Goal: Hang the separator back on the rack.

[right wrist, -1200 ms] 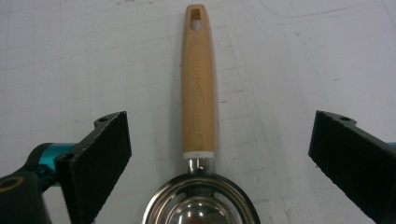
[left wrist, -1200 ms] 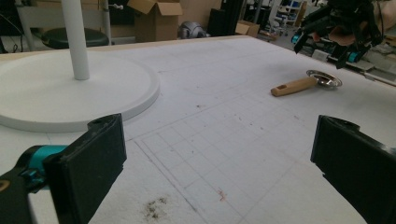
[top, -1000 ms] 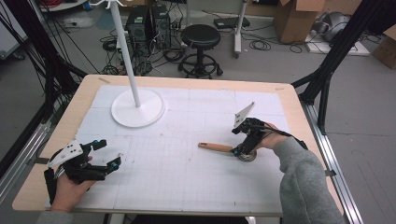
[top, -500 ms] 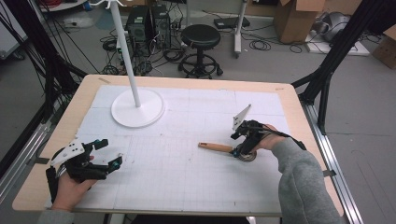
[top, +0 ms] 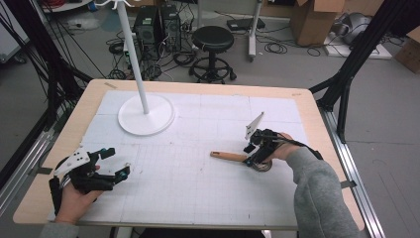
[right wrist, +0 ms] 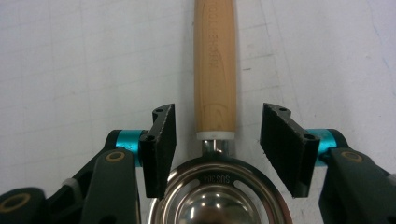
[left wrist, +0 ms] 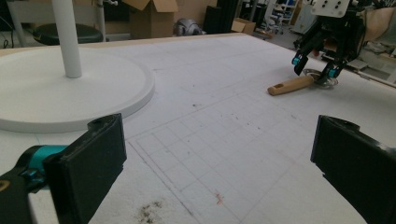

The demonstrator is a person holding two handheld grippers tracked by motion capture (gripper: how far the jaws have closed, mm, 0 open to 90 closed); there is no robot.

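The right gripper [top: 258, 151] hung tipped down over the metal strainer [right wrist: 219, 196], its jaws spread apart on either side of the joint where the wooden handle [right wrist: 215, 65] met the bowl, touching neither. The strainer lay flat on the white mat [top: 198, 183] at the table's right. The left gripper [top: 110, 163] rested low at the near left corner, jaws wide, aimed across the mat past the white stand base [left wrist: 70, 93]

White stand [top: 145, 111] blocks the far left (the mat [top: 198, 188] elsewhere lies open).
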